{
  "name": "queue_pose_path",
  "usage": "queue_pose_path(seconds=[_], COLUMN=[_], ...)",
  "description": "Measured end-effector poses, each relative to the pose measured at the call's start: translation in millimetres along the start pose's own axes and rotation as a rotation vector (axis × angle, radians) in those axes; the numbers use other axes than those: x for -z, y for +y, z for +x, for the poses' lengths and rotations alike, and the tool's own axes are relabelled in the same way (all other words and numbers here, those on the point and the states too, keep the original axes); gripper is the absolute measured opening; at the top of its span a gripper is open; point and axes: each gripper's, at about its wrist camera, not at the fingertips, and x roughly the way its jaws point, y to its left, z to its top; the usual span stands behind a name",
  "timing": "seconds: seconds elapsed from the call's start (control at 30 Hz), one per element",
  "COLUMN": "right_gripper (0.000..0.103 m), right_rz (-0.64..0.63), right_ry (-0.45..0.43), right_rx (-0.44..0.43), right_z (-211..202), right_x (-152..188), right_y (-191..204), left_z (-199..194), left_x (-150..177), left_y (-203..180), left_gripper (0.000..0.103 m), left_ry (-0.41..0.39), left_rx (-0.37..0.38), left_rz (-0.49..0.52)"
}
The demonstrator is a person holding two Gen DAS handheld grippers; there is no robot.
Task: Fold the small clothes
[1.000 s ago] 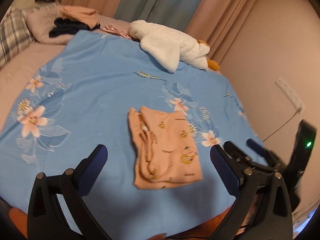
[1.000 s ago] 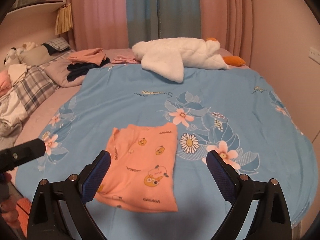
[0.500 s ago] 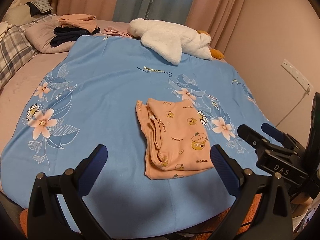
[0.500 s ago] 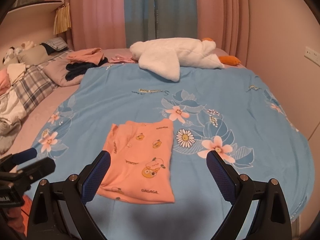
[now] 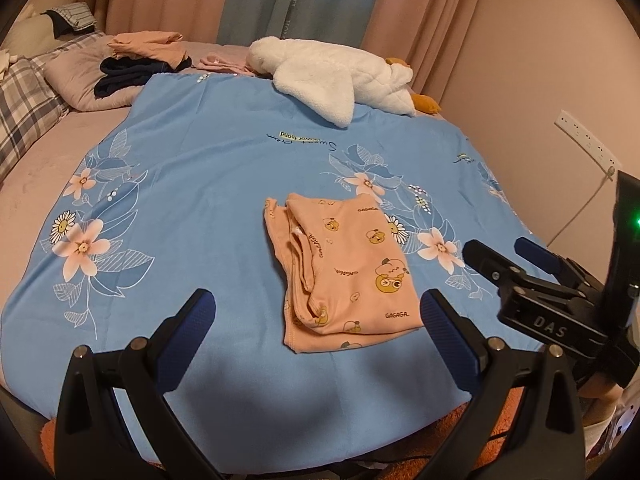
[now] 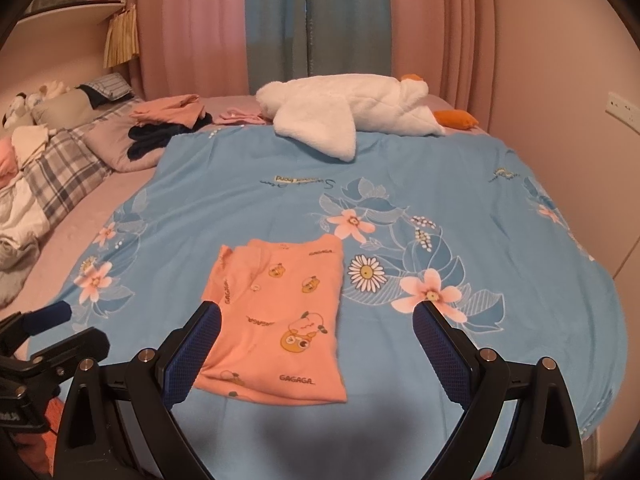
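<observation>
White plush goose [image 6: 348, 114] on blue floral sheet [image 6: 240, 208]; plaid pillow [image 5: 20, 120] left.

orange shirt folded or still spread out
Folded: the orange shirt lies as a compact rectangle on the blue sheet, layered edges stacked along one side.

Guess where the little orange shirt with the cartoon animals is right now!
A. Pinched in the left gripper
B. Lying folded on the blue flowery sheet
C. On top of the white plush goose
B: the orange shirt lies folded flat on the blue sheet, touched by neither open gripper.
</observation>
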Motion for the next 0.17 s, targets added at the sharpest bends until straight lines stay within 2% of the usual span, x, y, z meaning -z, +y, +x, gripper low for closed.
queue_pose_path(seconds=[0.17], right_gripper=[0.096], right_rz=[0.006], right_ry=[-0.002], right_rx=[0.009], right_z=[1.4], right_x=[-0.6], right_y=[-0.2], left_z=[-3.2], left_x=[-0.6], left_y=[-1.7], left_gripper=[0.102], left_ry=[-0.01], left_rx=[-0.005], left_rz=[0.005])
